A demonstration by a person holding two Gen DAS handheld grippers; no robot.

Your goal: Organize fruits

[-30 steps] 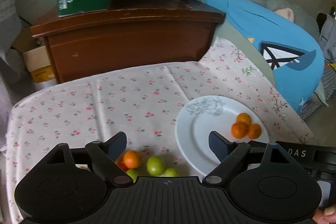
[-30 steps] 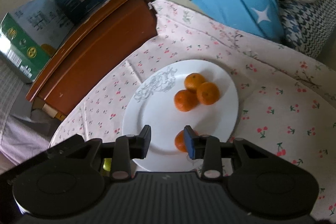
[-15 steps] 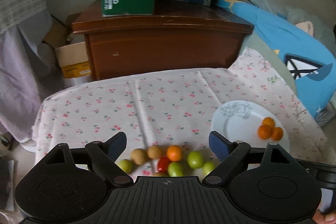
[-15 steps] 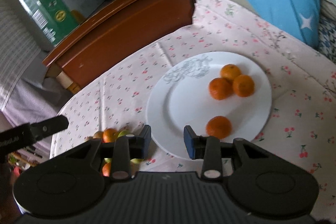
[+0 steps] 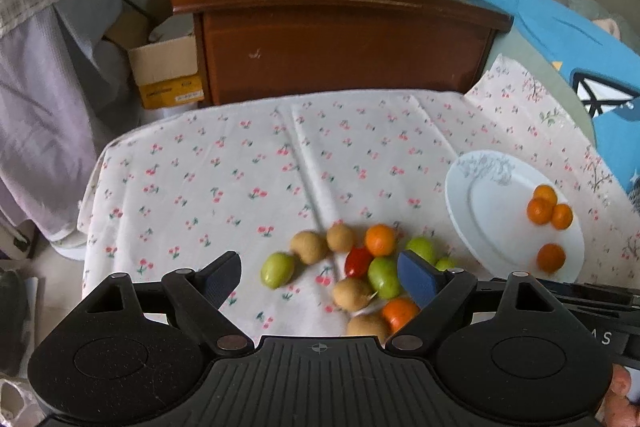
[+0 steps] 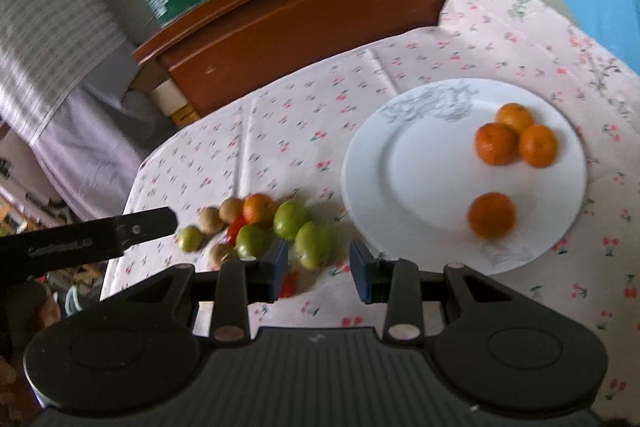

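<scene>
Oranges (image 6: 514,137) sit sorted on the white plate (image 6: 404,163) while mixed fruit (image 5: 360,267) waits beside it on the cherry-print cloth (image 5: 240,179). Both the left gripper (image 5: 320,277) and the right gripper (image 6: 319,269) hang open and empty; next likely comes another orange (image 5: 380,239). Box labels are unreadable.

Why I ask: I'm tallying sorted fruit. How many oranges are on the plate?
4. Three oranges cluster touching at the white plate's far side; the fourth orange lies alone nearer the camera. None looks hidden.
</scene>
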